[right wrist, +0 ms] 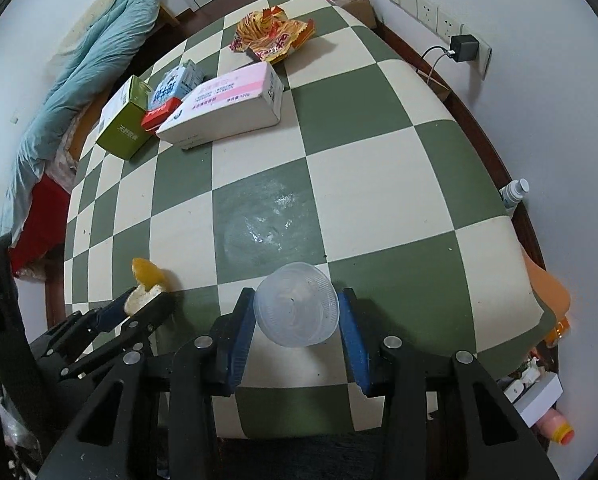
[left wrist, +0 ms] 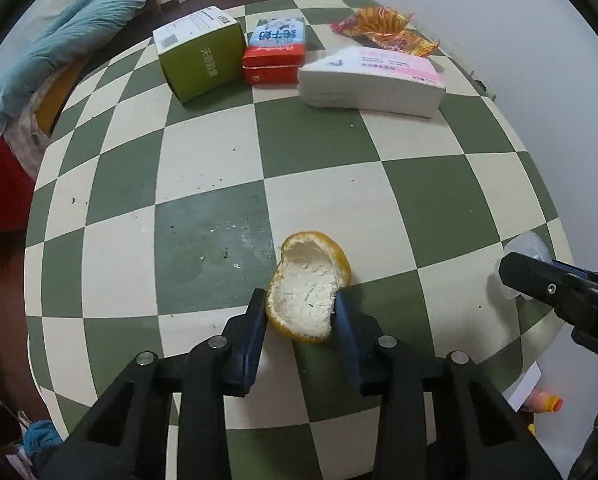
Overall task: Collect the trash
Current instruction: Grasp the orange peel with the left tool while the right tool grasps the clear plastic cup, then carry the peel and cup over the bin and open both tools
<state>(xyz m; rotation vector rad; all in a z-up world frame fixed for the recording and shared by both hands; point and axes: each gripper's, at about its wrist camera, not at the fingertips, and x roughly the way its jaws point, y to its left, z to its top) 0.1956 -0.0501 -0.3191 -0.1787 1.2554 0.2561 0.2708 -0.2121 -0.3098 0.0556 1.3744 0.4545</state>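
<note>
My left gripper (left wrist: 301, 312) is shut on an orange peel (left wrist: 307, 288), white pith facing the camera, just above the green-and-cream checkered table (left wrist: 319, 160). The peel (right wrist: 149, 280) and left gripper (right wrist: 139, 304) also show at the lower left of the right wrist view. My right gripper (right wrist: 297, 316) is shut on a clear plastic cup (right wrist: 297, 310), held on its side near the table's front edge (right wrist: 379, 368). The cup (left wrist: 525, 250) and right gripper (left wrist: 519, 276) show at the right of the left wrist view.
At the table's far side lie a green box (left wrist: 201, 56), a red and blue carton (left wrist: 275, 52), a white and pink box (left wrist: 373, 78) and an orange snack wrapper (left wrist: 383, 28). A blue quilt (left wrist: 59, 36) lies left. Bottles (right wrist: 551, 296) stand on the floor right.
</note>
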